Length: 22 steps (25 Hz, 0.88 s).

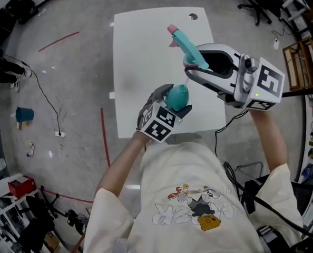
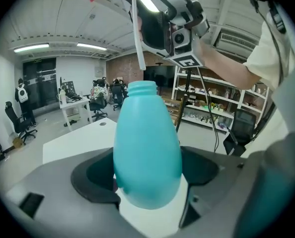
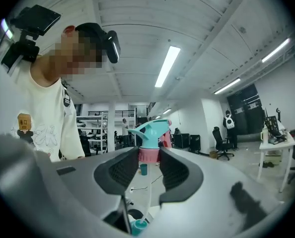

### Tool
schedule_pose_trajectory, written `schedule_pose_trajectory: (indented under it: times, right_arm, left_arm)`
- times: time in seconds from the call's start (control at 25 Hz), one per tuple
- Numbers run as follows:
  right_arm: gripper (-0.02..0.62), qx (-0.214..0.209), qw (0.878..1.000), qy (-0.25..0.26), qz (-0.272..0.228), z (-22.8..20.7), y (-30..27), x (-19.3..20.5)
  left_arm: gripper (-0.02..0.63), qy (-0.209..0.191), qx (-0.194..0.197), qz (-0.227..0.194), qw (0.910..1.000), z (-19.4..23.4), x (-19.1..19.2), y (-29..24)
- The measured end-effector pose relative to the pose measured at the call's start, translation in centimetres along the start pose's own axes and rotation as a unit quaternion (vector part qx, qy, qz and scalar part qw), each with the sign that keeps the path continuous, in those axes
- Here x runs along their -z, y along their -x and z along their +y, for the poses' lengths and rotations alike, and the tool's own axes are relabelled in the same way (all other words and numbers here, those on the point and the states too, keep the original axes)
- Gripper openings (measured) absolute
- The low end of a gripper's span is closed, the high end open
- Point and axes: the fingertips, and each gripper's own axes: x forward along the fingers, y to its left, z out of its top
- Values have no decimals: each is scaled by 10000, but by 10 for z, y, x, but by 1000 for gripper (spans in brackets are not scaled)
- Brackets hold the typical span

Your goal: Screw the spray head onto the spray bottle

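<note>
The right claw (image 3: 149,153) was clamped on the spray head (image 3: 151,130) at its pink collar (image 3: 148,157), a pad pressing each side. The nozzle stood past the jaw tips and the dip tube (image 3: 149,185) hung below them. The step in hand looked to be feeding that tube into the bottle. To do it well, the head probably had to sit plumb over the neck and come down slowly, so the thin tube neither bent nor caught the rim. Turning would best wait until the collar sat square on the thread. The left claw (image 2: 148,175) was closed on the belly of the spray bottle (image 2: 147,143), whose open neck pointed up; it likely needed to grip firmly against the twist. From the right claw the bottle lay straight beneath, well apart from the collar, with the tube's tip at its mouth; whether the tip had entered could not be told. Both were held in the air above the white table (image 1: 140,51)
</note>
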Motion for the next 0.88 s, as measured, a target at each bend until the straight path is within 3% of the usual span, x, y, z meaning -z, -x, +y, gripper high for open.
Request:
schedule_pose_trajectory:
  times: [0.28,0.52,0.88]
  right_arm:
    - [135,-14,9995,-325,-61,3,19,19]
    - [135,-133,9974,-658,-261,-5,75,26]
    - [135,-718,9904,-959,-683,16,80,8]
  left_arm:
    - [397,-162,225,-189,9994,-8,-29,4]
    - [397,-226,468,-243,9983,-34,-92,-8]
    - [397,-430,929,-294,9943,-54,-141,41]
